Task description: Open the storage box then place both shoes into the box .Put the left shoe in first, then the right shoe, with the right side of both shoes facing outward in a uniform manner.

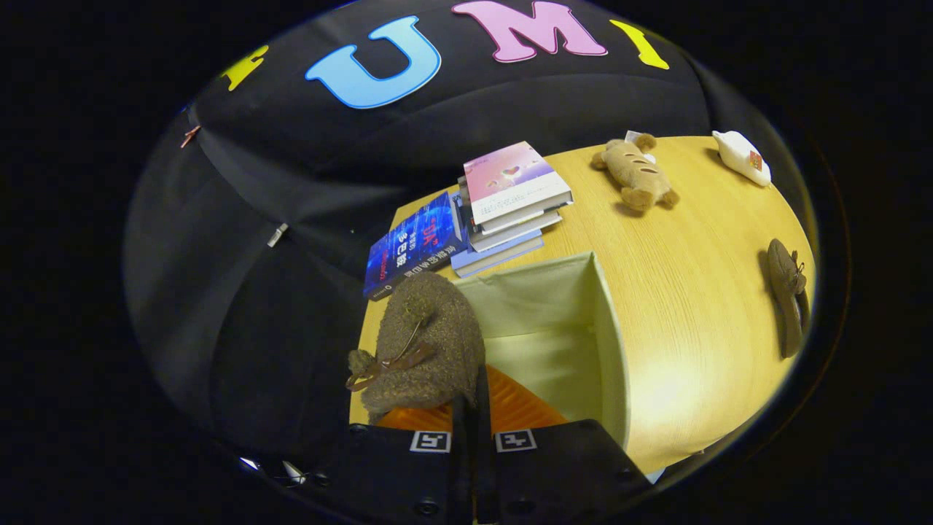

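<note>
My gripper (472,408) is shut on a brown fuzzy shoe (426,343) with a small leather bow, holding it by its rim. The shoe hangs over the left side of the open storage box (609,328), whose pale fabric walls and inside show just ahead of the fingers. Orange ribbed finger pads (510,405) show under the shoe. A second brown shoe (789,292) lies on the wooden table (692,306), far to the right of the box.
A stack of books (510,197) and a blue book (412,248) lie just beyond the box. Further back are a plush toy (635,175) and a white bottle (742,157) lying on its side. The table's left edge runs beside the box.
</note>
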### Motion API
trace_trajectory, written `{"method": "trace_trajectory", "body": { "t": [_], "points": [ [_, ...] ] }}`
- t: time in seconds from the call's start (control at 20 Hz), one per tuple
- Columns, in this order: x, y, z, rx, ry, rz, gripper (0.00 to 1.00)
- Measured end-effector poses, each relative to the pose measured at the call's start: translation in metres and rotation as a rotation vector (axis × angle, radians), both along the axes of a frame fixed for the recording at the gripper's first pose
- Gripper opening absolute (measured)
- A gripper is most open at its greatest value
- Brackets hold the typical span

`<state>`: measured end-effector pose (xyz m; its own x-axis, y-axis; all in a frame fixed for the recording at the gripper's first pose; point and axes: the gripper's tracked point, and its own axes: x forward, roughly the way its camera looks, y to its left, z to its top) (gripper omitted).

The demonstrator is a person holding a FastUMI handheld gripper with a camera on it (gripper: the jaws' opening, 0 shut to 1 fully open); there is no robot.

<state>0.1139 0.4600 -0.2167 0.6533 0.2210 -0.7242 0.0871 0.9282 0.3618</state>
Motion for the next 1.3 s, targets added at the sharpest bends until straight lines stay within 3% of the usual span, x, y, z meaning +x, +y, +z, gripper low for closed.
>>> {"method": "trace_trajectory", "body": {
  "t": [0.35, 0.45, 0.55, 0.75, 1.0, 1.3],
  "points": [
    [-0.012, 0.016, -0.051, -0.071, 0.107, 0.034, 0.12],
    [-0.026, 0.021, -0.065, -0.061, 0.204, 0.053, 0.19],
    [-0.042, 0.035, -0.061, -0.014, 0.252, 0.124, 0.38],
    [-0.043, 0.037, -0.028, 0.027, 0.155, 0.175, 1.00],
    [-0.045, 0.001, 0.024, 0.010, -0.011, 0.206, 0.99],
    [-0.073, -0.082, 0.063, -0.084, -0.147, 0.213, 0.99]
  ]
}}
